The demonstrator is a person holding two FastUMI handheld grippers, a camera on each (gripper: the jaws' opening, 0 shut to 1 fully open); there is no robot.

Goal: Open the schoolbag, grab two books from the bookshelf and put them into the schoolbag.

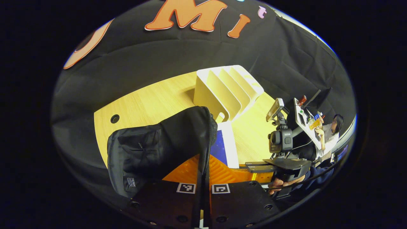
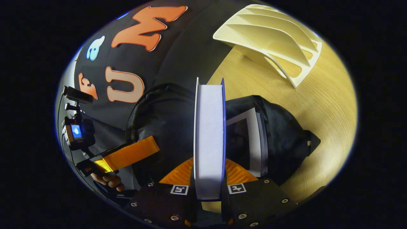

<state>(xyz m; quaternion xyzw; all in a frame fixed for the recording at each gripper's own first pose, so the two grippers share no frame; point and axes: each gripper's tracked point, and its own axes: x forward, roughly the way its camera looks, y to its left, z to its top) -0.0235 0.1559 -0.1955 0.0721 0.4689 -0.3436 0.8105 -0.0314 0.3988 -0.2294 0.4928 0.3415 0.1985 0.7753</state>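
Pale wood forms the tabletop [image 2: 318, 105], where the black fabric schoolbag [image 1: 152, 149] stands open near its front edge. Behind it sits the cream slotted bookshelf [image 1: 227, 90], well apart from the bag. Inside the bag's mouth a white-paged book [image 2: 252, 143] already stands upright. The right gripper [image 2: 208, 187] is clamped on a thick blue-covered book [image 2: 208, 140] just above that opening, while the left gripper [image 1: 203, 186] pinches the bag's zipper edge [image 1: 208, 143], fingers together on it.

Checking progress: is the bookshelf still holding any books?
No: the bookshelf slots stand empty, one book is in the right tongs, another sits in the schoolbag.
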